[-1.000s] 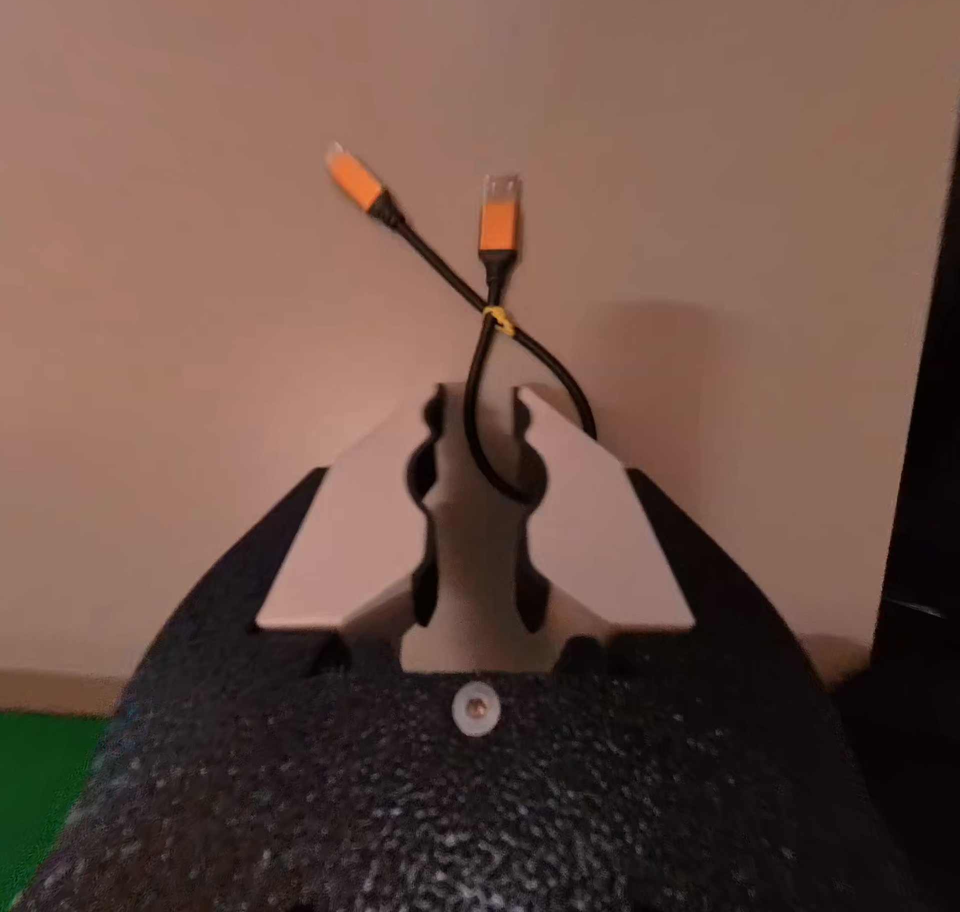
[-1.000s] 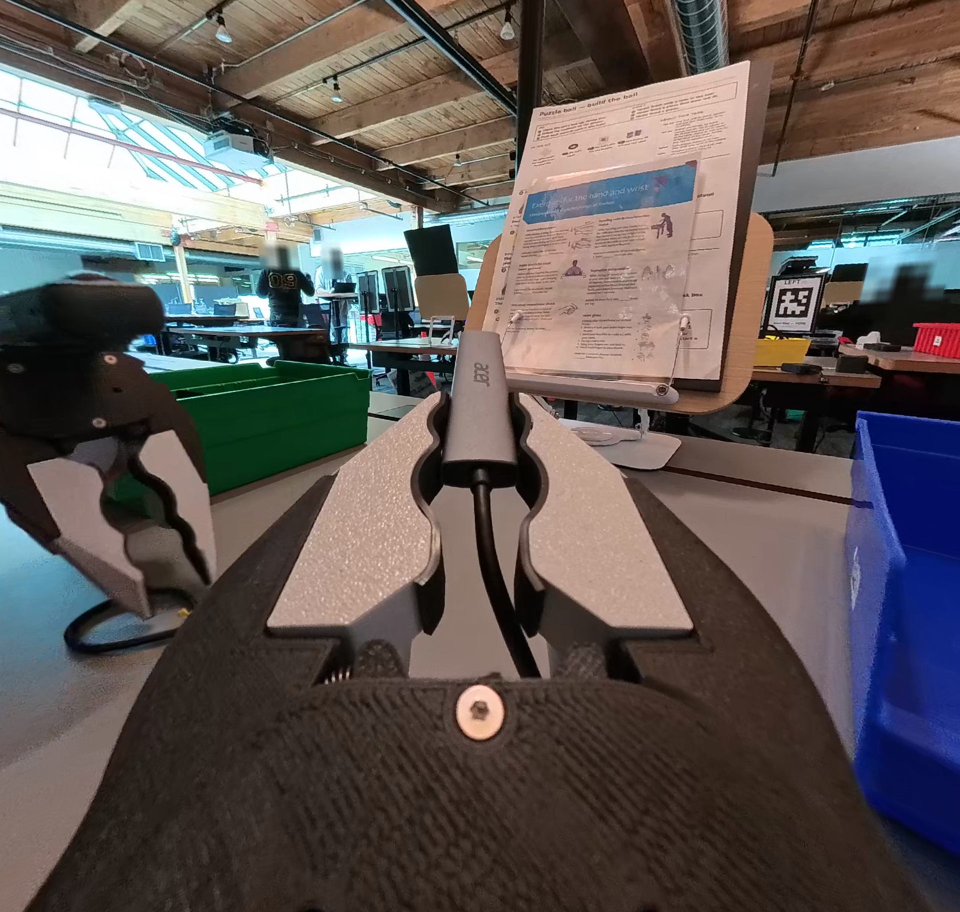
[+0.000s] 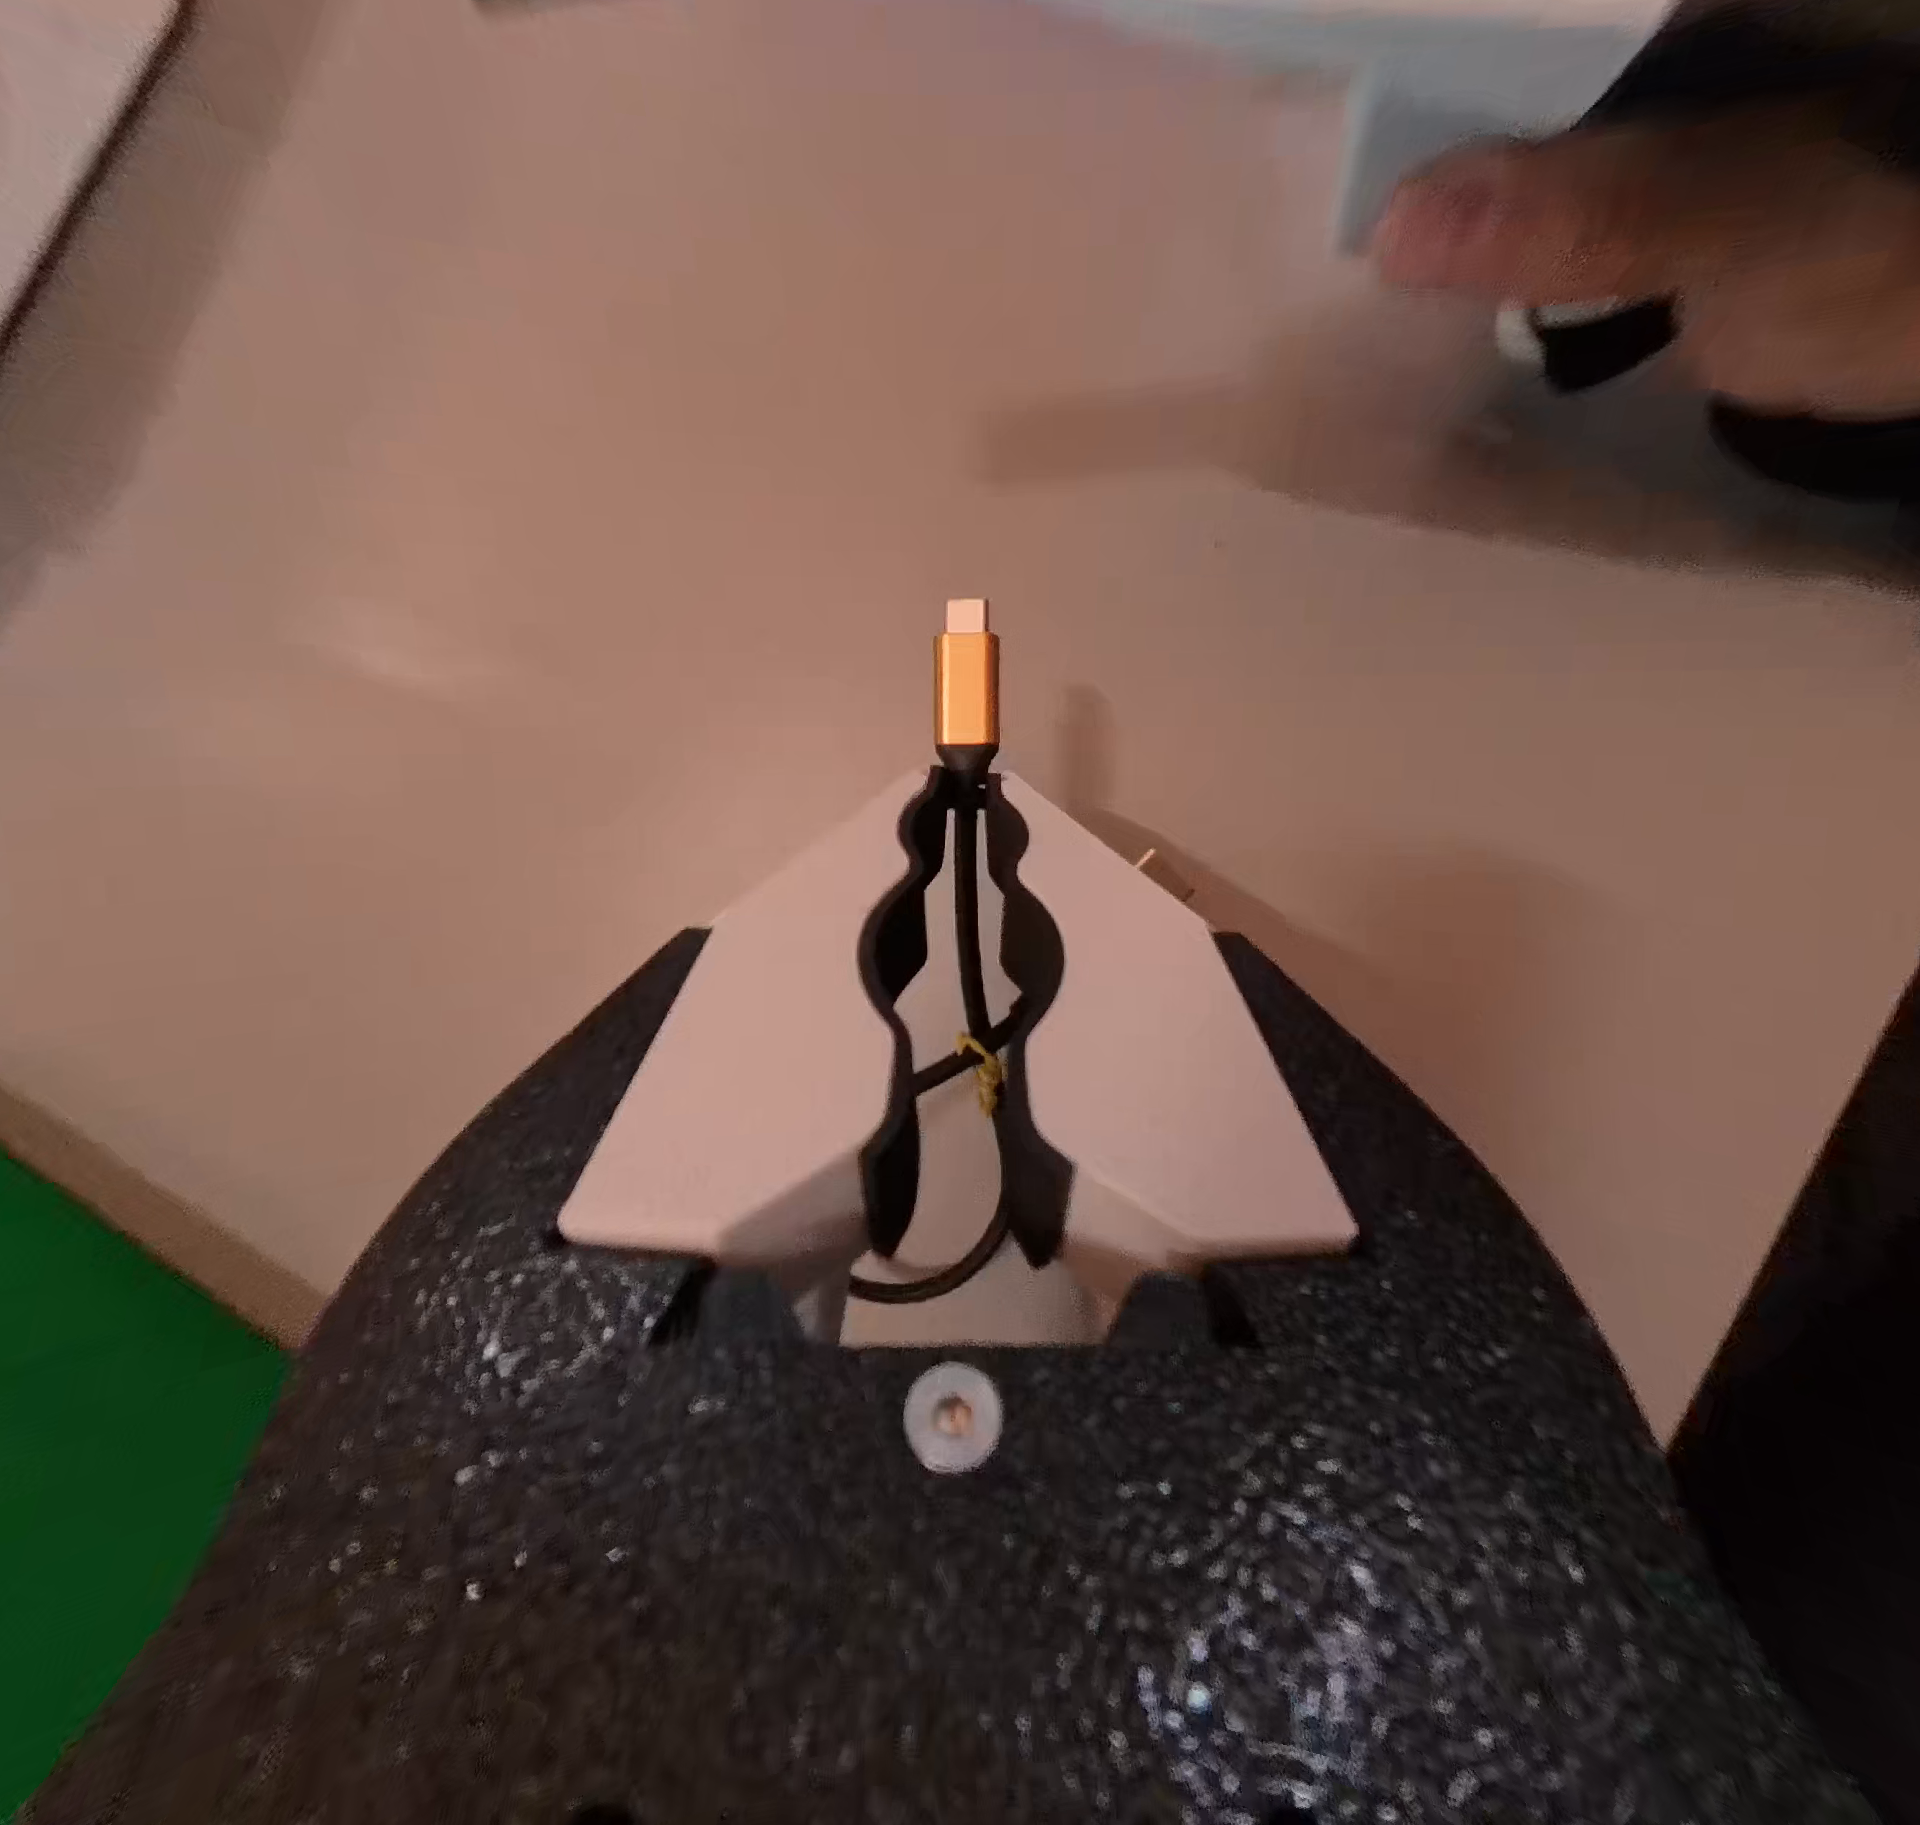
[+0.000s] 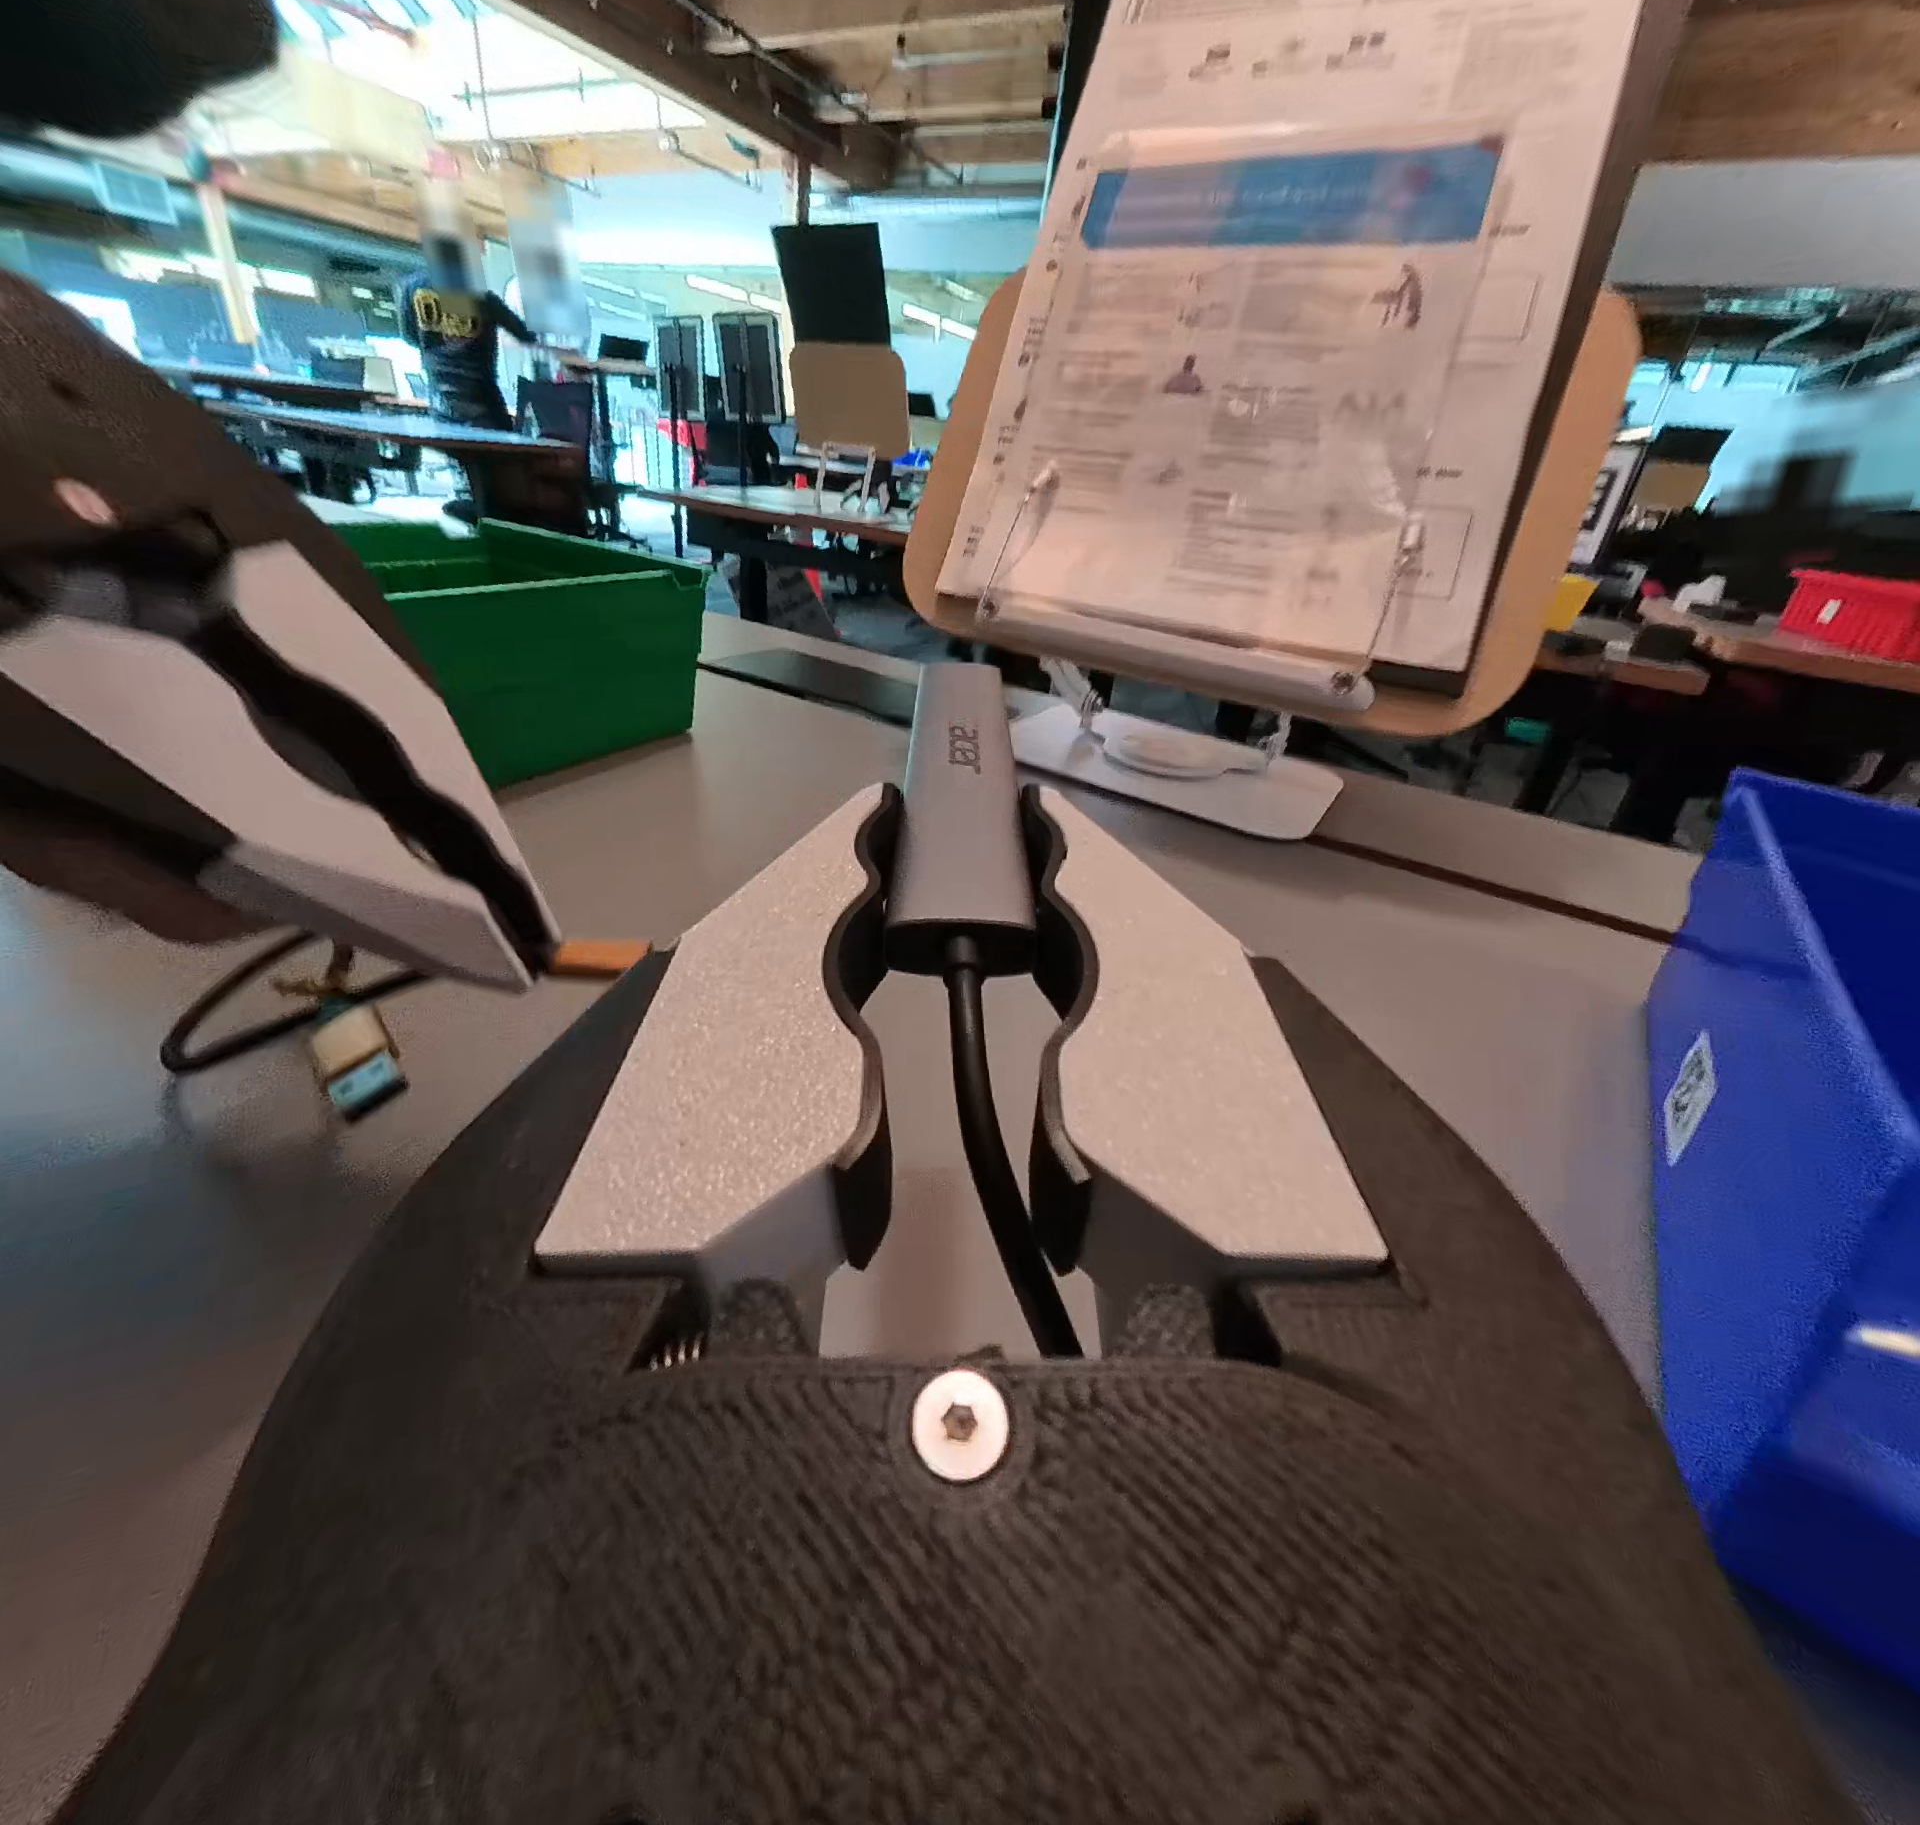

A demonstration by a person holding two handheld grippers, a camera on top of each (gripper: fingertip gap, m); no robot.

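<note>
Here the left gripper [image 3: 966,788] tilts tableward, jaws pinching an orange-plugged cable [image 3: 966,689]; the right gripper [image 4: 958,809], level, clamps a grey hub [image 4: 961,799].

The left claw [image 3: 966,788], two pale grey wedge-shaped fingers on a black speckled body, is closed to a point, pinching a black cable with an orange metal plug [image 3: 968,686] just behind that plug. The right claw [image 4: 961,809], matching grey fingers on a black textured body, is clamped around a slim grey metal adapter bar [image 4: 961,799].
</note>
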